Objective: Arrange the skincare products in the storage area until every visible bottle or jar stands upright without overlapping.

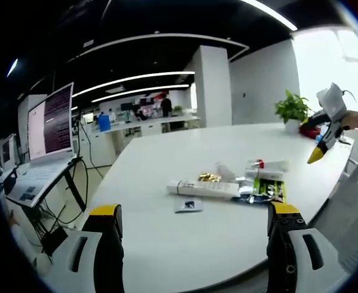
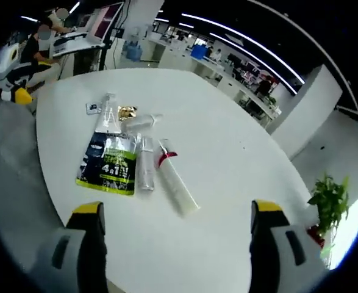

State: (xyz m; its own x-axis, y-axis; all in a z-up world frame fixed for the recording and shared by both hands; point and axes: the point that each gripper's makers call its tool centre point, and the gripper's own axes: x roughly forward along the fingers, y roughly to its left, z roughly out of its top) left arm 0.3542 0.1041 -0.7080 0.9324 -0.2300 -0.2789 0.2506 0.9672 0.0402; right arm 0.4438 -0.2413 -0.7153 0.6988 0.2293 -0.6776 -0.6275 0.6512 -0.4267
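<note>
Several skincare products lie flat in a loose cluster on the white table (image 1: pixel 166 244). In the left gripper view I see a long white box (image 1: pixel 203 188), a gold packet (image 1: pixel 209 177), a white bottle (image 1: pixel 226 172), a red-capped tube (image 1: pixel 267 165), a green-black sachet pack (image 1: pixel 265 190) and a small card (image 1: pixel 188 205). My left gripper (image 1: pixel 194 210) is open, short of them. In the right gripper view the sachet pack (image 2: pixel 111 162), a clear bottle (image 2: pixel 145 163) and the white tube (image 2: pixel 175 183) lie side by side. My right gripper (image 2: pixel 176 209) is open over the tube's near end.
A potted plant (image 1: pixel 291 110) stands at the table's far edge. A laptop (image 1: pixel 44 152) on a stand sits off the table's left side. Seated people (image 2: pixel 44 36) and desks fill the room behind. The other gripper (image 2: pixel 14 85) hovers beyond the table edge.
</note>
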